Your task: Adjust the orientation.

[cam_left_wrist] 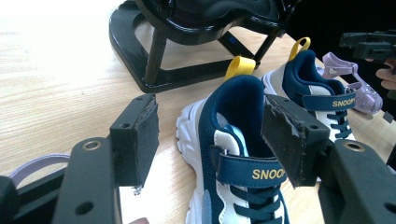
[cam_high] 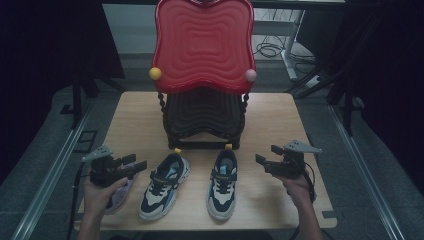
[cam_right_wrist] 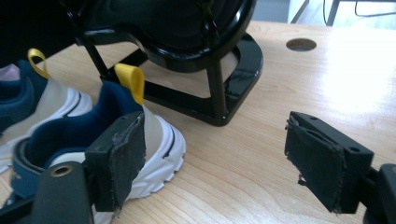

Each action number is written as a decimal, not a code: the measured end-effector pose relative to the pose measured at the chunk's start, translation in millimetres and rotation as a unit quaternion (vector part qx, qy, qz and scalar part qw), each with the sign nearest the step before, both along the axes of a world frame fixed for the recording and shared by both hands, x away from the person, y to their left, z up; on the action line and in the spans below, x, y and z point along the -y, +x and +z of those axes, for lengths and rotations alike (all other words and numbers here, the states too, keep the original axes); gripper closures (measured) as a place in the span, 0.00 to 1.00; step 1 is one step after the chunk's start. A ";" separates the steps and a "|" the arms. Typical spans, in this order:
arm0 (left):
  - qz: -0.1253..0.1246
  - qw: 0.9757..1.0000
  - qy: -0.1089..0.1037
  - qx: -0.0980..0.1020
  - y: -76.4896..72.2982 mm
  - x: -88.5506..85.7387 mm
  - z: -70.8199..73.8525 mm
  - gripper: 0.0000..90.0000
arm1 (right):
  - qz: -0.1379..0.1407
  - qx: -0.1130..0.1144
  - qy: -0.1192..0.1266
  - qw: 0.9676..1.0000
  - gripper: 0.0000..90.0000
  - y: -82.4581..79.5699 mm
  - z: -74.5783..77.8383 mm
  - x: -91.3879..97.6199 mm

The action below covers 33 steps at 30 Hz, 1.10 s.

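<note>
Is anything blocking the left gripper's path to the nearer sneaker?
Nothing visible does. The left gripper has its jaws open, aimed at the left sneaker, with bare table between them; the lilac sandal lies under the hand.

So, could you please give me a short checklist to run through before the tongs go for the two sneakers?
1. Left tongs open, nothing between them: ok.
2. Right tongs open, nothing between them: ok.
3. Left sneaker upright, heel toward the chair: ok.
4. Right sneaker upright, apart from the left one: ok.
5. Purple sandal clear of the left tongs: not ok, it lies under that hand.
6. Straps fastened on both: cannot tell.
</note>
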<state>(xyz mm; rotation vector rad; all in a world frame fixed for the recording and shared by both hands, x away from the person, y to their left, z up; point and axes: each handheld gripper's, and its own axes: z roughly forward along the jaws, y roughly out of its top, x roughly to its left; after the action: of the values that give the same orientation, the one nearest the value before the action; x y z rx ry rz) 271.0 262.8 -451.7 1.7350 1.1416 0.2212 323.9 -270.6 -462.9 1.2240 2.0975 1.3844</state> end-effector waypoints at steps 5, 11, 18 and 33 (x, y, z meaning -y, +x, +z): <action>-0.005 1.000 0.010 -0.005 -0.4 1.6 -1.5 0.41 | 0.017 -0.009 -0.010 1.000 0.30 -0.4 -2.9 -2.4; -0.016 1.000 0.006 -0.007 -5.8 2.3 -1.8 0.40 | 0.031 -0.010 0.003 0.999 0.31 -0.3 -3.9 -3.8; 0.009 1.000 0.010 0.027 -26.2 -3.8 9.7 0.43 | 0.052 -0.007 0.019 0.998 0.34 0.7 4.2 -16.1; 0.018 0.999 0.026 0.013 -36.5 0.8 11.6 0.90 | 0.070 0.001 0.025 0.997 0.41 -1.6 2.9 -16.3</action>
<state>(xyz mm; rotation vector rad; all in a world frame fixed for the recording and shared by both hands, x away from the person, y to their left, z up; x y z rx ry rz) 234.4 262.0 -440.2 1.7538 1.1576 0.2960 322.4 -254.3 -460.0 1.1119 2.1950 1.5066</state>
